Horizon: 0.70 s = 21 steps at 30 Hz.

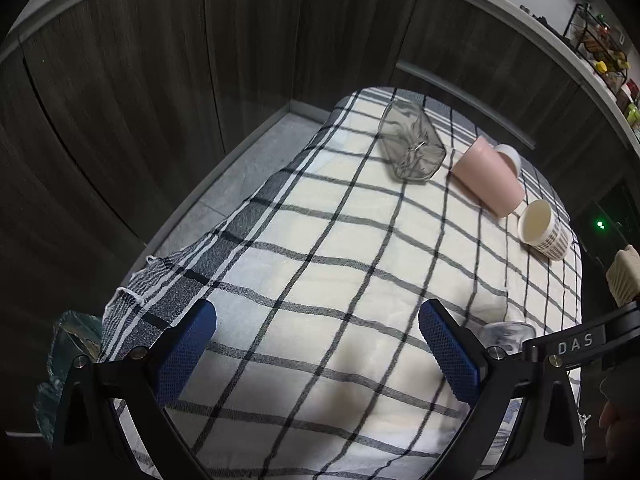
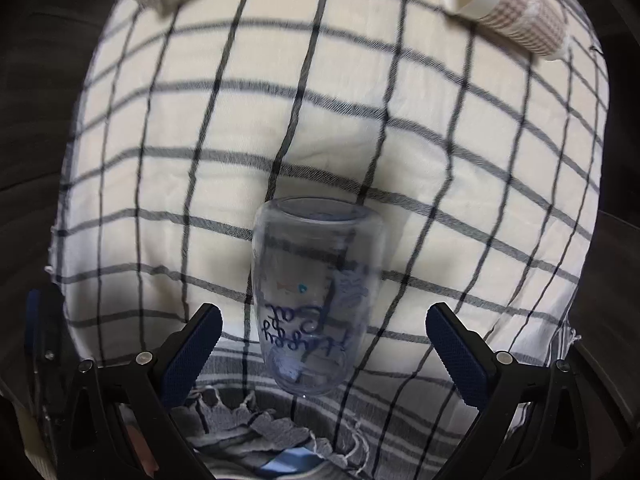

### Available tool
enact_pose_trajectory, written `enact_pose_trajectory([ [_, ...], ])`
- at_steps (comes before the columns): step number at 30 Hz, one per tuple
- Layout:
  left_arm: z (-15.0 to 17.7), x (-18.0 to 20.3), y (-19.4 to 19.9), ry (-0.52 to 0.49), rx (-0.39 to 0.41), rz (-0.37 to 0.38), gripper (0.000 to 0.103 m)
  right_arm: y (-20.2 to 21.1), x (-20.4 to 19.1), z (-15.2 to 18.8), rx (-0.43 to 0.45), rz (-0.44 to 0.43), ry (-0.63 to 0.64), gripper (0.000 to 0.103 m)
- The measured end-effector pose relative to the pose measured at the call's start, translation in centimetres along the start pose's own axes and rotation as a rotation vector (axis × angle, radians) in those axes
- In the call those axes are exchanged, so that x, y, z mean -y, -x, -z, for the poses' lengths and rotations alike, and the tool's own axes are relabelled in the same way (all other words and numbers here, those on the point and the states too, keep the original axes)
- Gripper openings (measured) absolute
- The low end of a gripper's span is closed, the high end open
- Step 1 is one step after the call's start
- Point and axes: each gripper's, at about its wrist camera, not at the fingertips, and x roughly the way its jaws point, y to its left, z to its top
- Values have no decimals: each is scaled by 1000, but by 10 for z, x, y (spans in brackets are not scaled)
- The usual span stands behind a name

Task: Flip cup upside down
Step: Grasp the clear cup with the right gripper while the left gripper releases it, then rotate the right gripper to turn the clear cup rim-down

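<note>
Blue-padded fingers of the right gripper (image 2: 322, 344) stand wide apart on either side of a clear glass cup (image 2: 316, 300), touching neither wall as far as the right wrist view shows. That cup, with blue script printed on it that reads inverted from here, sits near the cloth's near edge, just beyond the frayed hem of the checked cloth (image 2: 320, 120). Whether its mouth or its base faces up is hard to tell through the clear wall and the motion blur.

If the cup is yet to be turned, the gripper would do well to close around the middle of the body, centred between the pads, since the wall is smooth and curved and a grip near either end could let it slip; the soft, rumpled cloth also calls for a gentle, level set-down on the rim.

The left gripper (image 1: 318, 344) hangs open over bare cloth near the same edge, holding nothing, and should keep clear.

Farther on, toward the cloth's far right corner, a patterned paper cup (image 1: 544, 230) lies on its side, a pink mug (image 1: 488, 180) lies tilted beside it, and a smoky glass jar (image 1: 412, 144) lies on its side near the far edge.
</note>
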Motion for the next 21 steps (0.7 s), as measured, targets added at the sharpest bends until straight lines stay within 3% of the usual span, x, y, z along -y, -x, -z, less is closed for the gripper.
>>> enact_pose_trajectory([
  [10,-3,-5,-23,14,-55,12,103,-34,-18,-29,-121,72,63,102],
  [13,-3,-4,-28,14,-68,11,103,-46,-14,-34,-158,68,50,93],
  [15,-3,-5,-31,17,-74,8,103,-55,-11,-34,-173,59,37,75],
  [21,-2,-2,-29,5,-65,5,103,-50,-9,-26,-112,45,51,74],
])
